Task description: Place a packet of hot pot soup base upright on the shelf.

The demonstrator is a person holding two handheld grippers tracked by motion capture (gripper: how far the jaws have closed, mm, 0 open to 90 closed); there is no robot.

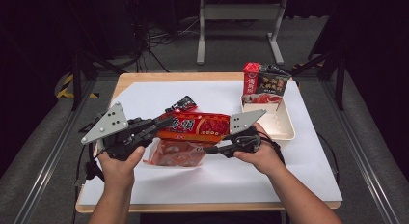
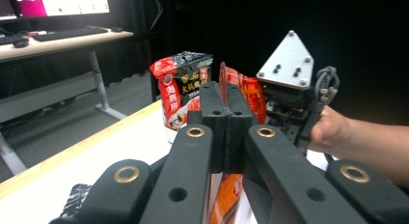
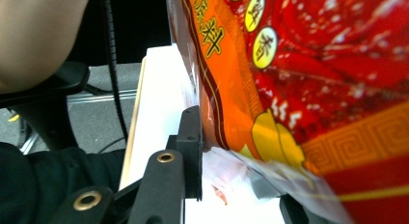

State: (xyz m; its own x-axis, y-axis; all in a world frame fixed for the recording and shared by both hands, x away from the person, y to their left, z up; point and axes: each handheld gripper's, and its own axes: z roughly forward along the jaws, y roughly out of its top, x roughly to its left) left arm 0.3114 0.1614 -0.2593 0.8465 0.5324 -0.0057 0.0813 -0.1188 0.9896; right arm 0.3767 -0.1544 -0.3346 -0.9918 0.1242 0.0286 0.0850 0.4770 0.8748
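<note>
Big glossy red-orange foil packet (image 1: 197, 126) held up over the white table sheet (image 1: 299, 161), crinkly and flat. Left gripper (image 2: 225, 108) jaws are pinched tight on its edge. Right gripper (image 1: 208, 149) jaws straddle the bottom corner; far jaw's mostly hidden, can't tell if it's clamped.

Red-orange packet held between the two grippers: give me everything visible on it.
The red-orange packet is a glossy, flat plastic pouch with yellow characters and a gold patterned band. It is held lengthwise above the white sheet, over a clear red-printed bag. The left gripper is shut on its edge; the right gripper meets its other end.
</note>
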